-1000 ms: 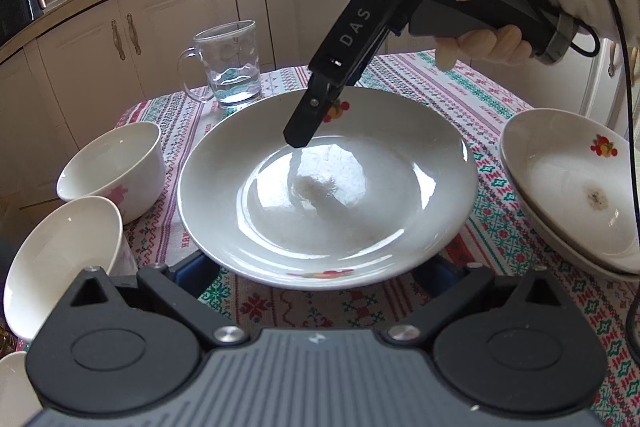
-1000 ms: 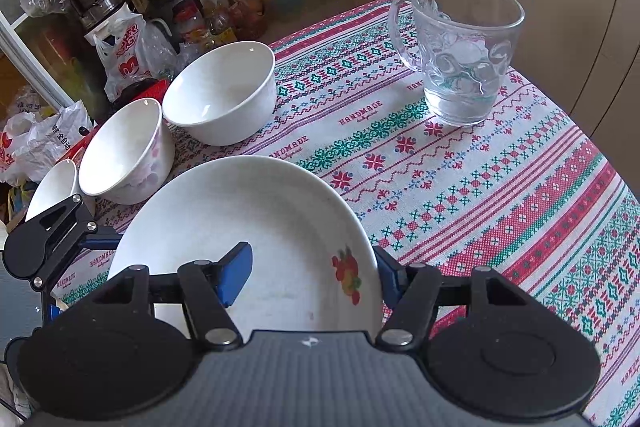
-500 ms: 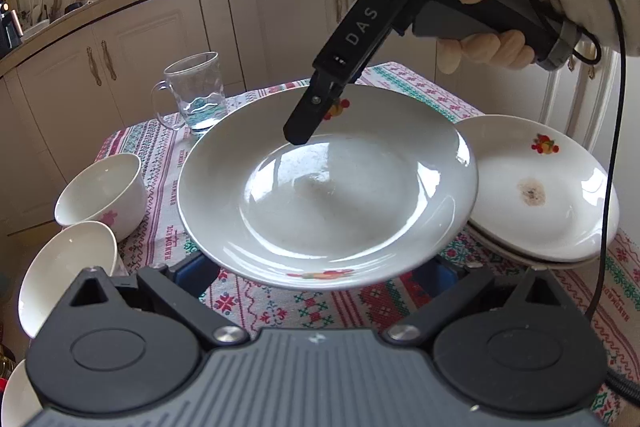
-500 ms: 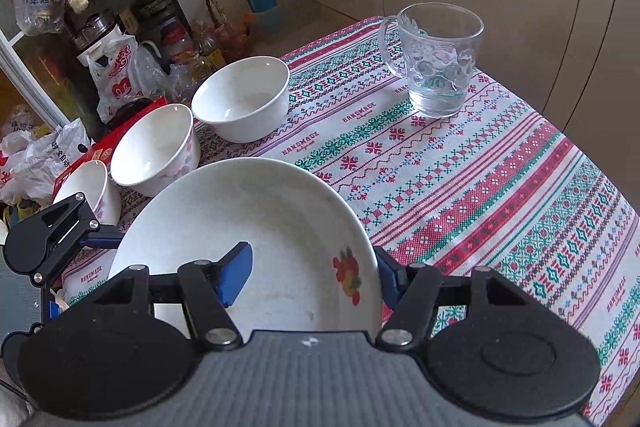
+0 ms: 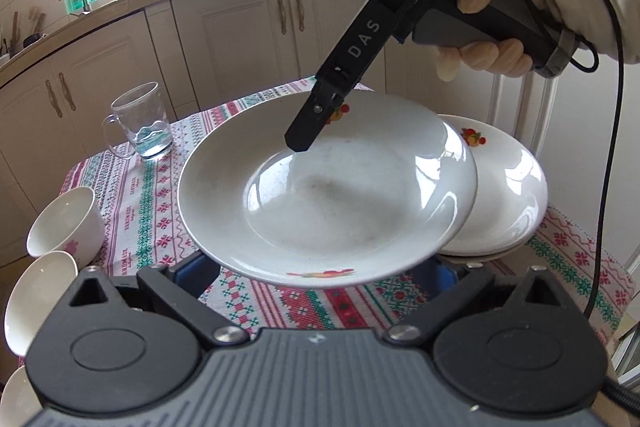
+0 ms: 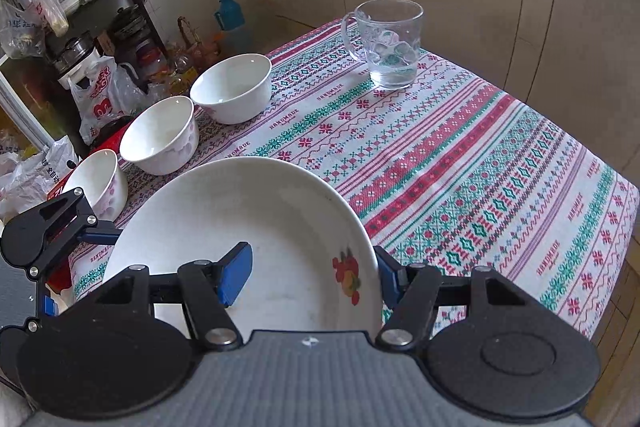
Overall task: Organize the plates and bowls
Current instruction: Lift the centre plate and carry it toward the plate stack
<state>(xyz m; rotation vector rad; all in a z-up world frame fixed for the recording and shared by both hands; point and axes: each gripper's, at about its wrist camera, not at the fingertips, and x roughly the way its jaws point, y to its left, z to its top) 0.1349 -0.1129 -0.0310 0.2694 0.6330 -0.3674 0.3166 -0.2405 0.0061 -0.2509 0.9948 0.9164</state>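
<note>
A white plate point(image 5: 328, 187) with a fruit print is held above the table. My right gripper point(image 6: 312, 275) is shut on its far rim, one blue pad inside the plate point(image 6: 256, 227) and one outside. My left gripper point(image 5: 320, 269) sits at the near rim with its blue pads wide apart under the plate; it looks open. A stack of white plates point(image 5: 508, 195) lies on the table at the right, partly under the held plate. Three white bowls stand in a row at the table's left edge point(image 6: 232, 87), point(image 6: 160, 135), point(image 6: 98, 183).
A glass mug point(image 6: 388, 43) with a little water stands at the table's far corner, and shows in the left wrist view point(image 5: 140, 123). The patterned tablecloth point(image 6: 480, 167) covers the table. Kitchen cabinets point(image 5: 240, 35) stand behind it. Bags and shelves crowd the floor past the bowls.
Both grippers have carried the plate up and to the right, so that it now overlaps the stack of plates. The bowls and the mug have dropped back to the left in view.
</note>
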